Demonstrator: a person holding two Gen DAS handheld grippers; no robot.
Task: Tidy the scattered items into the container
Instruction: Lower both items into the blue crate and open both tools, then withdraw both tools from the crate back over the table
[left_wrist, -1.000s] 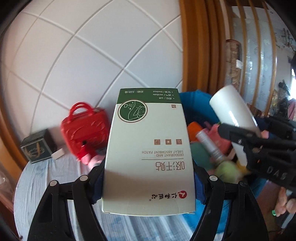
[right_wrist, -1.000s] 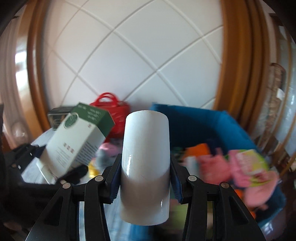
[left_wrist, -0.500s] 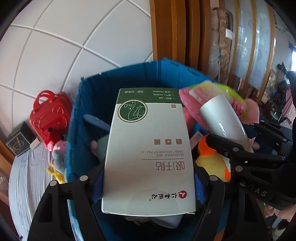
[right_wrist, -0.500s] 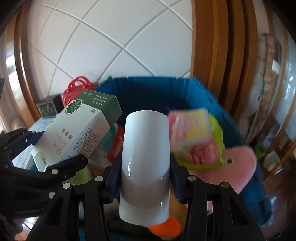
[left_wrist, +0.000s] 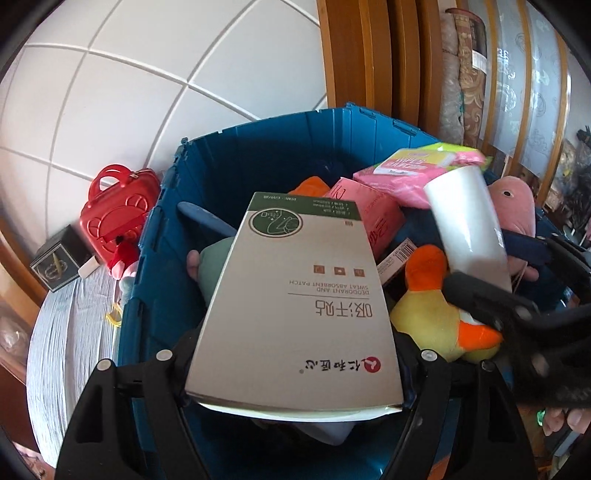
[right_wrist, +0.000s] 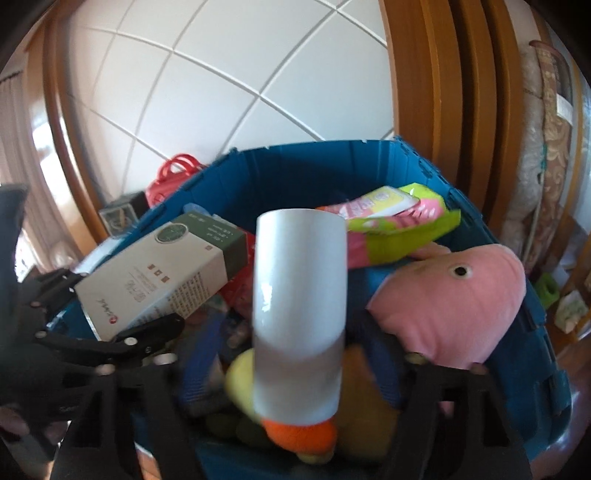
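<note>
My right gripper (right_wrist: 295, 373), jaws just opening wide, is releasing the white cylinder (right_wrist: 300, 295), its long axis pointing away over the blue container (right_wrist: 314, 166); my left gripper (left_wrist: 295, 369) is clamping the box (left_wrist: 295, 314) to its left.

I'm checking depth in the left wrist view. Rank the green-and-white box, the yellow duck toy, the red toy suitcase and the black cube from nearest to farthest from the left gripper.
1. Green-and-white box, between the left gripper fingers.
2. Yellow duck toy, just right, in the bin.
3. Red toy suitcase, far left, outside the bin.
4. Black cube, farther left, near the suitcase; close call.
</note>
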